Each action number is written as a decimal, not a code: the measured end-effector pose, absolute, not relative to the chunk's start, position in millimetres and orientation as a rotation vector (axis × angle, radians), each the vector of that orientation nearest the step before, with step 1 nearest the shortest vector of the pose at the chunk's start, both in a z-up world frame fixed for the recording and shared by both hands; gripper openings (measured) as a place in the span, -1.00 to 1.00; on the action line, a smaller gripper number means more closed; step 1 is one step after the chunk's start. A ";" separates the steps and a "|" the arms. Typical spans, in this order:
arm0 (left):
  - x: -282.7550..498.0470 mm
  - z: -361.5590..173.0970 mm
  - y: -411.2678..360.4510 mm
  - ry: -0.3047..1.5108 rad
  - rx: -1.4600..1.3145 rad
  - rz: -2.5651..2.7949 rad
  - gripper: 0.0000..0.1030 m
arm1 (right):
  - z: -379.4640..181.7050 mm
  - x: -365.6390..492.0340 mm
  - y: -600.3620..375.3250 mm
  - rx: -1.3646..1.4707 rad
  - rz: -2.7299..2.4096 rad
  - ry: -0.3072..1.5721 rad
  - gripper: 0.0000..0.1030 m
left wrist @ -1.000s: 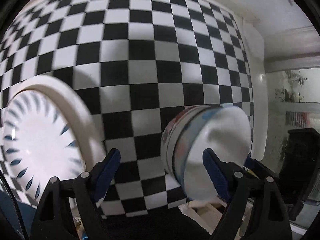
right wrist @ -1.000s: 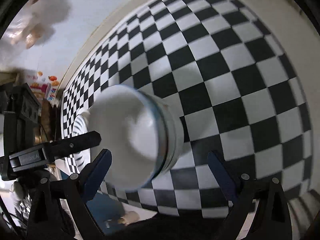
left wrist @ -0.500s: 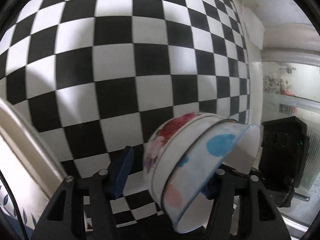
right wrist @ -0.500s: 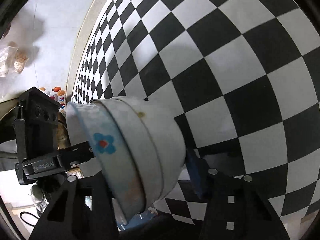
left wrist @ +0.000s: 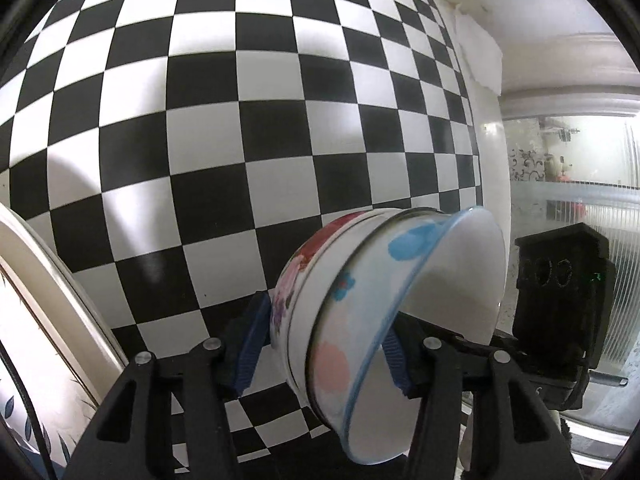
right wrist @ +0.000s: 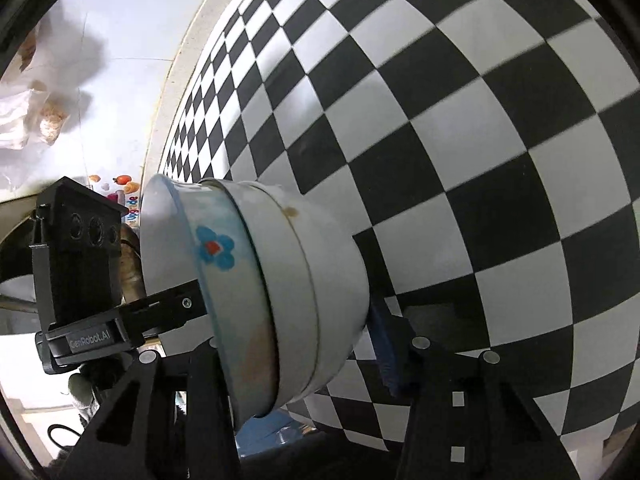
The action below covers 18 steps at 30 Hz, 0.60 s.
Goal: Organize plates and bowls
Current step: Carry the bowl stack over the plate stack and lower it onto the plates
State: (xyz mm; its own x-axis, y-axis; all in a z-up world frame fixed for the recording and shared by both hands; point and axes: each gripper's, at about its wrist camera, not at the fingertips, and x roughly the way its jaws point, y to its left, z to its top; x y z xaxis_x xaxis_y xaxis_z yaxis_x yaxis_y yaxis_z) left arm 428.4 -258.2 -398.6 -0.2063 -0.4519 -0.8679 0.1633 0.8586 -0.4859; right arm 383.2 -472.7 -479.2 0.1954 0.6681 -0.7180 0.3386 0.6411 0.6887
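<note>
Two nested bowls are tipped on their side over the checkered cloth (left wrist: 240,160). The outer bowl (left wrist: 304,280) has red and pink flowers. The inner bowl (left wrist: 404,256) has blue ones and a blue rim. My left gripper (left wrist: 324,344) is closing, its blue pads pressing the stack from both sides. In the right wrist view the same stack shows as outer bowl (right wrist: 312,272) and inner bowl (right wrist: 212,248). My right gripper (right wrist: 300,344) is closing on it too. Its right pad (right wrist: 384,344) is on the outer bowl's base; its left finger is hidden behind the bowls.
A large white plate (left wrist: 48,280) with blue leaf marks fills the left wrist view's lower left corner. The right gripper's black housing (left wrist: 560,308) sits just right of the bowls. A wall (right wrist: 120,40) and frosted glass (left wrist: 580,208) border the checkered table.
Both grippers have closed from wide open onto the nested bowls and come down closer to them. The plate has slid towards the left edge of the left wrist view.
</note>
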 end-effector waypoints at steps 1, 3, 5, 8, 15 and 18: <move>428.6 -397.7 -257.1 1.687 -0.229 -0.564 -0.04 | -477.2 385.4 -470.2 0.906 0.282 1.404 -0.04; 428.5 -395.5 -257.0 1.677 -0.227 -0.562 -0.04 | -470.2 388.7 -465.2 0.884 0.283 1.398 -0.04; 428.5 -390.1 -252.9 1.667 -0.231 -0.559 -0.04 | -467.5 391.8 -461.3 0.872 0.287 1.393 -0.04; 429.1 -383.0 -249.1 1.659 -0.232 -0.554 -0.04 | -461.6 397.0 -454.5 0.859 0.296 1.390 -0.04; 428.5 -360.9 -229.9 1.636 -0.241 -0.529 -0.04 | -437.2 413.6 -421.9 0.816 0.335 1.391 -0.04; 429.2 -349.0 -213.2 1.615 -0.253 -0.507 -0.04 | -429.0 421.7 -403.6 0.797 0.364 1.395 -0.04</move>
State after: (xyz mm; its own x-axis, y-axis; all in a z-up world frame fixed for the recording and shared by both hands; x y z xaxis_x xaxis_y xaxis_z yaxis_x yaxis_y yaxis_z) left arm 429.2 -213.2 -349.0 -0.1157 -0.4523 -0.8843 0.1339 0.8751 -0.4651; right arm 421.7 -403.6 -429.0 0.1754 0.6613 -0.7293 0.2208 0.6955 0.6837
